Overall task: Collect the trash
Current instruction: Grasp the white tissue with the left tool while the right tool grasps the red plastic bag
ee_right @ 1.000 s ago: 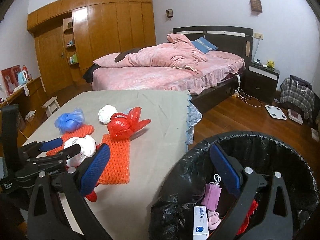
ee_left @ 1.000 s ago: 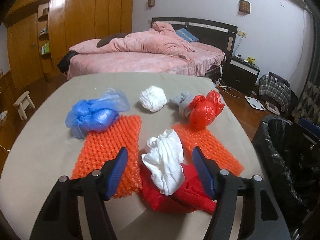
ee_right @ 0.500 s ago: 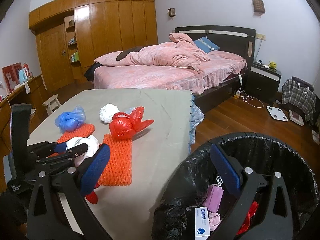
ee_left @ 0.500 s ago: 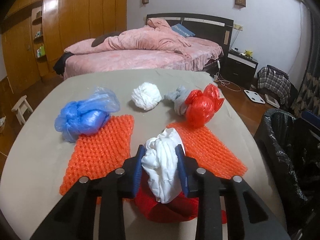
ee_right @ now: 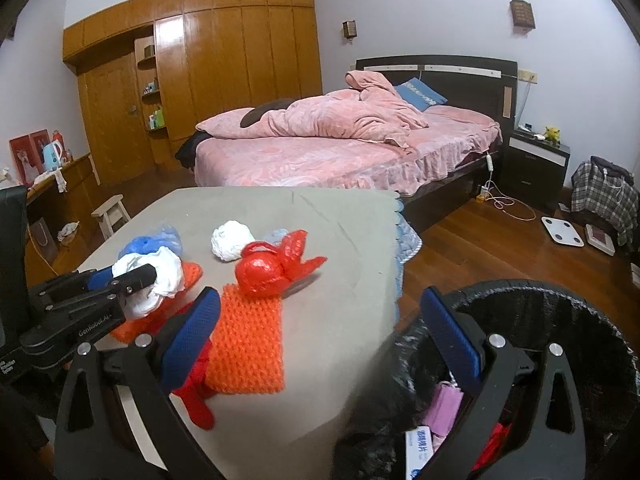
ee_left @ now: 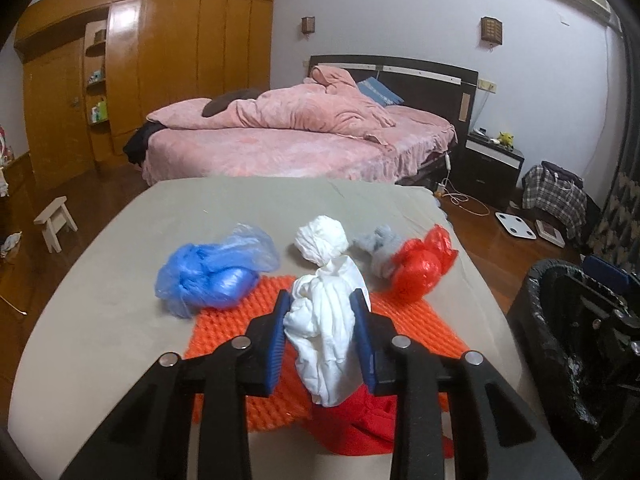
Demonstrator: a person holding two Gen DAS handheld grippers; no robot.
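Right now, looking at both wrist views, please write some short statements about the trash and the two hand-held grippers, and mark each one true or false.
1. The left hand-held gripper is shut on the white plastic bag. True.
2. The right hand-held gripper holds the red plastic bag. False: its jaws stand open with nothing between the pads; the red bag lies on the table.
3. The black-lined trash bin already has items in it. True.
4. The blue plastic bag is inside the bin. False: it lies on the table, beside the orange foam net.
5. The crumpled white ball lies on the table. True.
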